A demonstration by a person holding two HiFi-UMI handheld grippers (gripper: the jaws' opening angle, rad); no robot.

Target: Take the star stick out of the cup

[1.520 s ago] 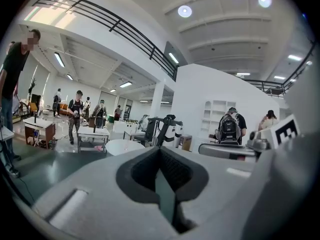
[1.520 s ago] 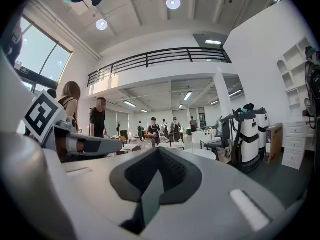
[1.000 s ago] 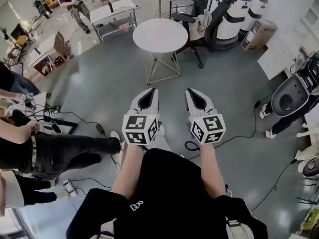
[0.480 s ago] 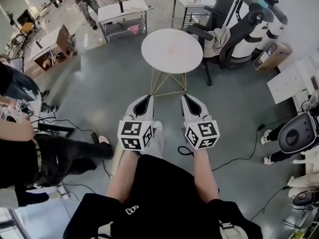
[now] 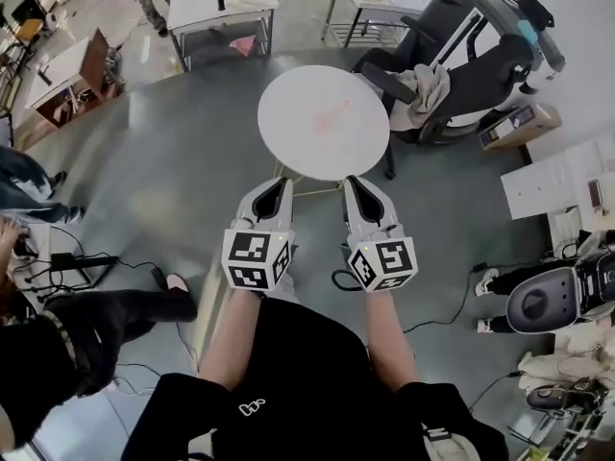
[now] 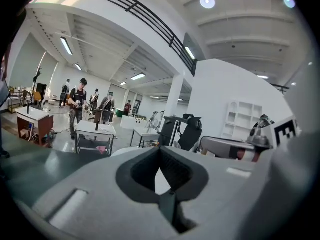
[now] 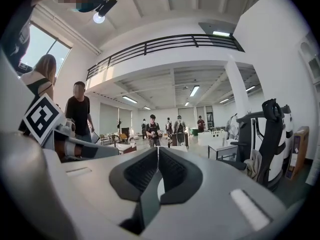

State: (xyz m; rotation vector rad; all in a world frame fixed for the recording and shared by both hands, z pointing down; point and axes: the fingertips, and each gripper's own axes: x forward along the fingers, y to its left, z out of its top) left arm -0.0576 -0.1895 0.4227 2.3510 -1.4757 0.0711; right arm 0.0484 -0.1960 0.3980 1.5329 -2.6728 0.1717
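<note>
Two grey-and-white handheld grippers are held side by side in the lower middle of the head view, each with a black-and-white marker cube at its rear. The left gripper (image 5: pixel 278 181) is seen just left of centre and the right gripper (image 5: pixel 352 181) just right of centre. Both are pointed towards the top of the frame, and their tips overlap the lower edge of a round white surface on thin gold legs (image 5: pixel 288 133).

In the left gripper view its dark ribbed pads are shown pressed together at the tips, with nothing between them. In the right gripper view a thin slit is seen between the pads. Those jaws have just been opening a little, and nothing is held between them.

A faint orange-pink streak (image 5: pixel 332 114) is seen near the middle of the round surface, well above both grippers in the frame. It is too blurred for its shape to be made out, and whether it is the star stick cannot be told.

A black office chair (image 5: pixel 485 75) with a pale cloth (image 5: pixel 428 89) draped over it is placed at the upper right, beside the surface. A white rectangular table (image 5: pixel 216 6) is seen at the upper left, and black cables (image 5: pixel 96 257) are spread over the grey floor (image 5: pixel 192 161) at the left. Several standing people (image 7: pixel 152 128) are visible far off in both gripper views.
</note>
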